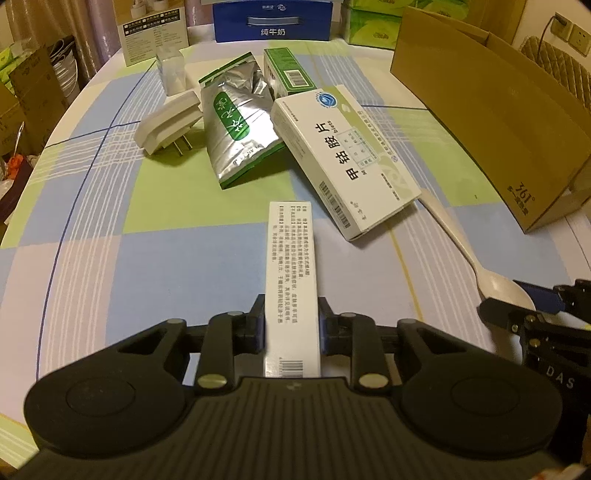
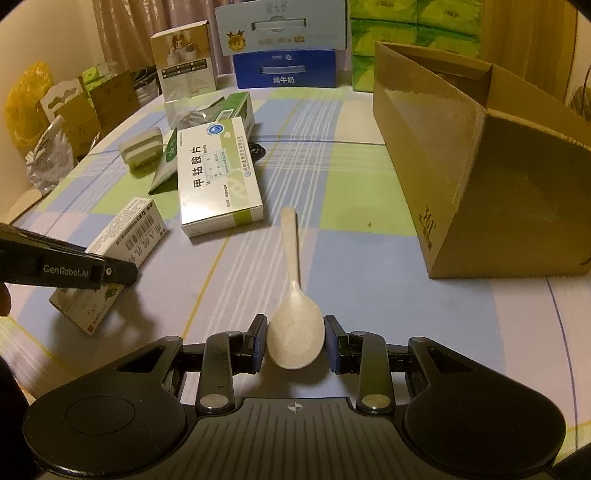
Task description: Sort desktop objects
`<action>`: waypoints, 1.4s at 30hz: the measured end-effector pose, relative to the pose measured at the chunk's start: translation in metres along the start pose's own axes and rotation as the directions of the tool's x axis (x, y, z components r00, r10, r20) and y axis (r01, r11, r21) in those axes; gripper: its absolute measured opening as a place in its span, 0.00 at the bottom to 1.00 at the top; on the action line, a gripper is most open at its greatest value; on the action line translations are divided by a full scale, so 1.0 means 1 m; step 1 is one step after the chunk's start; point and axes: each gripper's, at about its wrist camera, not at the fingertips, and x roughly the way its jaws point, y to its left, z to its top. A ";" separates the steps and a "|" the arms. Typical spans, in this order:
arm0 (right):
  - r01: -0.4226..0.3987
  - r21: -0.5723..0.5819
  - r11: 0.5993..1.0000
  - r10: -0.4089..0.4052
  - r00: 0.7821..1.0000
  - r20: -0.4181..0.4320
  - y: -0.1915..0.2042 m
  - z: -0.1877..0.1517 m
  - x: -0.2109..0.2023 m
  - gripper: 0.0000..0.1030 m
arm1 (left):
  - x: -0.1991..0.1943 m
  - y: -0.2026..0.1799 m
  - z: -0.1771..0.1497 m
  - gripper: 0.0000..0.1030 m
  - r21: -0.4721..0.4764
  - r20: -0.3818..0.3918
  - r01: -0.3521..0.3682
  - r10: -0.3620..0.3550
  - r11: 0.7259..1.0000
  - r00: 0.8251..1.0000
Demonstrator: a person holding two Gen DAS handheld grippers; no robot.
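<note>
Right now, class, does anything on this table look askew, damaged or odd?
Yes. The foil pouch is torn open at the top and crumpled. The large medicine box lies askew, one end propped on the pouch. The white plug lies on its side, prongs sticking out sideways.

Tablecloth (image 1: 177, 258): checked pale blue, light green and pinkish white, with thin white stripes and dark blue lines. Narrow carton (image 1: 293, 295): white, small red and black print, black barcode. Large medicine box (image 1: 347, 158): white with pale green band, black characters, blue round logo. Foil pouch (image 1: 236, 125): silver, green label and edges. Small carton behind (image 1: 290, 72): green. Plug adapter (image 1: 168, 123): white. Spoon (image 2: 295, 325): cream, faintly speckled. Cardboard box (image 2: 480, 177): plain brown. Milk crate (image 1: 272, 20): blue, white lettering. Gripper pads (image 2: 260, 343): blue on black bodies.
</note>
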 end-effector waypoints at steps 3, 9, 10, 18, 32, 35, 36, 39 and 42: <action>0.019 -0.032 0.999 -0.019 1.000 0.004 0.004 -0.001 0.001 0.29 | 0.000 0.000 0.000 0.21 0.004 0.001 -0.002 0.002 1.000 1.000; 0.053 -0.064 0.997 -0.052 0.999 0.015 0.007 -0.003 0.002 0.35 | 0.000 0.000 0.000 0.21 0.003 0.001 -0.001 0.001 1.000 1.000; 0.055 -0.061 0.997 -0.054 0.998 0.015 0.007 -0.003 0.002 0.37 | 0.000 0.000 0.000 0.21 0.003 0.002 -0.001 0.001 1.000 1.000; 0.043 -0.055 0.998 -0.042 0.999 0.016 0.006 -0.003 0.001 0.37 | 0.000 0.000 0.000 0.21 0.003 0.000 0.001 -0.001 1.000 1.000; 0.042 -0.044 0.998 -0.041 0.999 0.029 0.006 -0.003 0.000 0.29 | -0.001 -0.002 -0.001 0.21 0.017 -0.001 -0.003 0.003 1.000 1.000; 0.035 -0.036 0.999 -0.033 0.999 0.042 0.005 -0.002 -0.003 0.29 | -0.005 -0.003 -0.003 0.21 0.020 0.007 0.000 0.000 1.000 1.000; 0.032 -0.035 0.999 -0.031 0.999 0.045 0.005 -0.002 -0.003 0.29 | -0.006 -0.003 -0.003 0.21 0.019 0.009 0.001 -0.001 1.000 1.000; 0.025 -0.032 0.999 -0.023 0.998 0.061 0.005 -0.001 -0.006 0.29 | -0.010 -0.005 -0.006 0.21 0.023 0.008 0.006 -0.006 1.000 1.000; 0.021 -0.013 1.000 -0.020 0.997 0.077 0.004 0.001 -0.009 0.29 | -0.015 -0.005 -0.007 0.21 0.023 0.010 0.009 -0.009 1.000 1.000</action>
